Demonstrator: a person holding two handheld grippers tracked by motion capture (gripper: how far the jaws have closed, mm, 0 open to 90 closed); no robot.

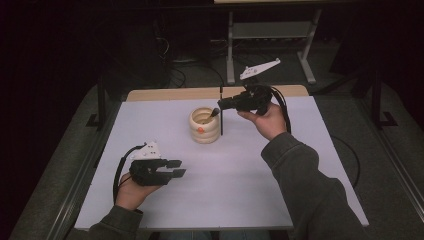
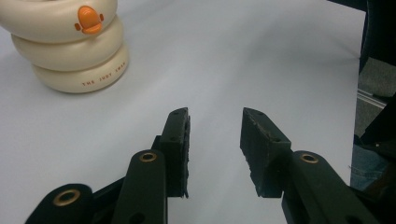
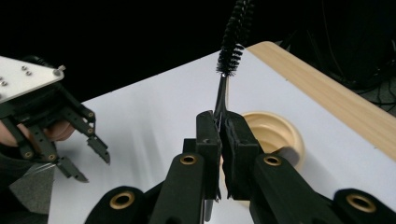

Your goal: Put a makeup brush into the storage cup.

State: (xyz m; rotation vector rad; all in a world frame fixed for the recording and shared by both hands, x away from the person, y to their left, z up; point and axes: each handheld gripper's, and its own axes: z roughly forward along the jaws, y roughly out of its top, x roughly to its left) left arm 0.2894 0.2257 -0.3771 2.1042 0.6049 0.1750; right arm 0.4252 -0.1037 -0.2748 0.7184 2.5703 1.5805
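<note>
My right gripper (image 3: 219, 135) clamped on brush (image 3: 232, 42) above cream ringed cup (image 1: 205, 126); cup interior looks empty. Left gripper (image 2: 215, 135) at 7 o'clock, jaws apart, nothing between.

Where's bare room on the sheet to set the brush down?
Most of the white sheet is bare: the near strip between the left tongs and the right sleeve, and the far-left corner. It is crowded around the cream ringed cup, where the right tongs hold the brush upright.
</note>
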